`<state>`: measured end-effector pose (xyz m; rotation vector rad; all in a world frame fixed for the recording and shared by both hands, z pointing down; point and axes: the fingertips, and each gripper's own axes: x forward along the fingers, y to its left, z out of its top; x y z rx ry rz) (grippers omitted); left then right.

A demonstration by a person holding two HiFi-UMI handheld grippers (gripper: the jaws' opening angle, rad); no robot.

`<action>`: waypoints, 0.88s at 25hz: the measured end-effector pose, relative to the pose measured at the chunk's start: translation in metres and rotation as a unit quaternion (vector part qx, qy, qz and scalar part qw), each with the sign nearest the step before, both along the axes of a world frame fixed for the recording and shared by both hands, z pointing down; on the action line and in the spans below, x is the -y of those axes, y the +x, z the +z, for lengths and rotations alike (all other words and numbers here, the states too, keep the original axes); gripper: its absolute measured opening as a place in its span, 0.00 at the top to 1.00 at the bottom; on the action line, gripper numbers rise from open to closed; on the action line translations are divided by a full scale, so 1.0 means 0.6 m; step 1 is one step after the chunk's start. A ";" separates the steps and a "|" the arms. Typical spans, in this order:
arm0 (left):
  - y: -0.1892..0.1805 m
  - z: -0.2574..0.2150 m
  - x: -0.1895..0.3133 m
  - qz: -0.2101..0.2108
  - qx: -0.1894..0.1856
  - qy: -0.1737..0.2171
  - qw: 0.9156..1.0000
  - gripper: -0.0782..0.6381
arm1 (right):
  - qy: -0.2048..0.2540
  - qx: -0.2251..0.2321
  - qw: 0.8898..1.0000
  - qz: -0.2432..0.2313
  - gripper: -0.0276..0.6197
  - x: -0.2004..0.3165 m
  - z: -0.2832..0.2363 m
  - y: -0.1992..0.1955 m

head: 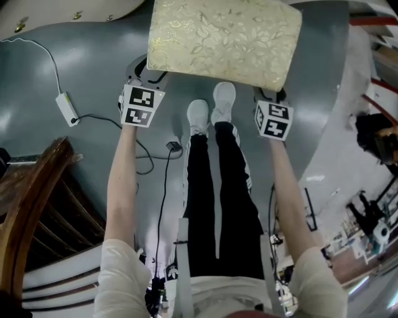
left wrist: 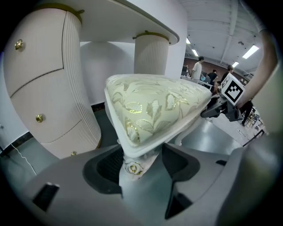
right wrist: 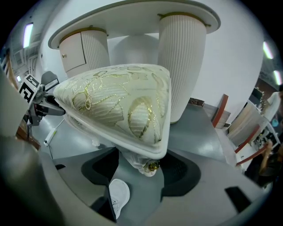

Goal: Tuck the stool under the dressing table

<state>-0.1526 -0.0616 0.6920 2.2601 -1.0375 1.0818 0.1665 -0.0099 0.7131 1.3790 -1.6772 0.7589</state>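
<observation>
The stool [head: 224, 40] has a cream cushion with a gold leaf pattern on a white frame, and I hold it by its two near corners. My left gripper [head: 146, 73] is shut on the stool's near-left corner leg [left wrist: 132, 170], which carries a gold rosette. My right gripper [head: 272, 94] is shut on the near-right corner leg [right wrist: 148, 165]. The white dressing table [head: 62, 12] lies beyond, at the top left. Its ribbed drawer pedestal [left wrist: 44, 88] has gold knobs, and the tabletop [right wrist: 132, 17] spans two pedestals with an opening between them, straight ahead of the stool [right wrist: 119, 101].
A dark wooden chair [head: 31, 205] stands at my left side. A white adapter with cables [head: 66, 107] lies on the grey floor. The person's white shoes [head: 211, 109] are just behind the stool. Red framing and clutter [head: 373, 130] sit at the right.
</observation>
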 end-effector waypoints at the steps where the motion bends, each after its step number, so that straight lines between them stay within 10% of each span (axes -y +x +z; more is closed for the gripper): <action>1: -0.001 0.000 0.000 -0.002 0.002 -0.001 1.000 0.50 | 0.005 0.003 1.000 -0.001 0.50 0.001 0.002 -0.003; 22: 0.011 0.038 -0.017 -0.003 0.002 -0.001 1.000 0.50 | 0.049 -0.009 0.999 -0.012 0.50 -0.004 0.016 0.010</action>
